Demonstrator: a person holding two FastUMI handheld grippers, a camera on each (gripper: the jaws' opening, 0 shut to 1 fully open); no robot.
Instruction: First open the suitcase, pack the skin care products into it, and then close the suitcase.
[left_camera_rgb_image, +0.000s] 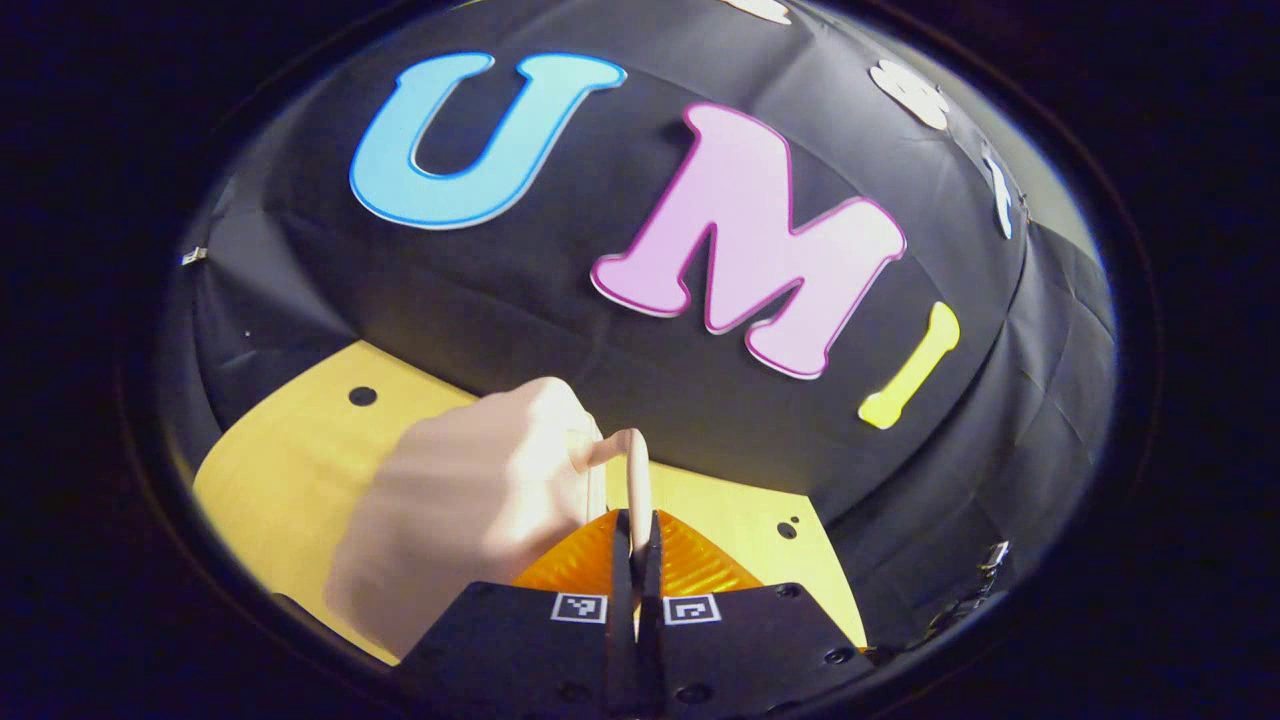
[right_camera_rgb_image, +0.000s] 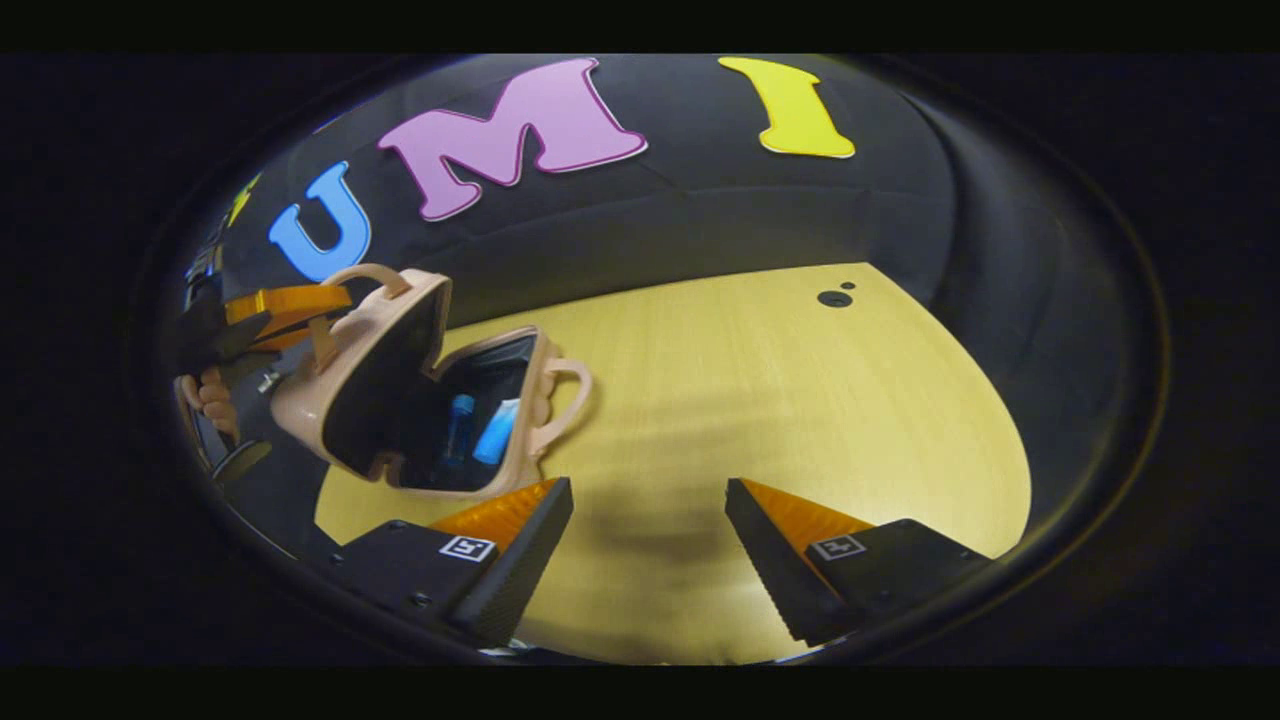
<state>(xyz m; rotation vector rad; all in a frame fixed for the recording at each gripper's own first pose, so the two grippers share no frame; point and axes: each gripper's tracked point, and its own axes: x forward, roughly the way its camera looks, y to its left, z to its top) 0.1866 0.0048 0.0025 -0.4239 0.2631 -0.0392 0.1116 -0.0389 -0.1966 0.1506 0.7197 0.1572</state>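
In the left gripper view, the left gripper (left_camera_rgb_image: 636, 560) is seen with its fingers pressed together on the thin handle (left_camera_rgb_image: 637, 480) of the suitcase lid (left_camera_rgb_image: 470, 500), which is pinched between them and rises as a narrow loop just above the tips. The pale lid is blurred and held close at lower left, so its edge cannot be traced cleanly. Behind it, the yellow desk (left_camera_rgb_image: 290, 450) is seen to end against the black cloth wall (left_camera_rgb_image: 500, 290).

In the right gripper view, the right gripper (right_camera_rgb_image: 648, 550) is held above the desk with its fingers spread wide and nothing between them. The suitcase (right_camera_rgb_image: 420, 400), a small pale case, is placed near the desk's left edge, at left and farther off than the fingers. Its lid is raised to a steep tilt, and the dark interior is left open toward the camera. Inside, a blue bottle (right_camera_rgb_image: 460, 425) and a lighter blue tube (right_camera_rgb_image: 497, 432) are seen lying side by side; they appear to touch, though this is hard to tell. A second handle (right_camera_rgb_image: 570, 400) juts from the case's right side. The other gripper (right_camera_rgb_image: 270, 310) is seen at the lid's top, held by a hand (right_camera_rgb_image: 205, 395). To the right of the suitcase, a broad stretch of bare desk is seen up to the wall, marked by a dark hole (right_camera_rgb_image: 834, 297) near the far edge.
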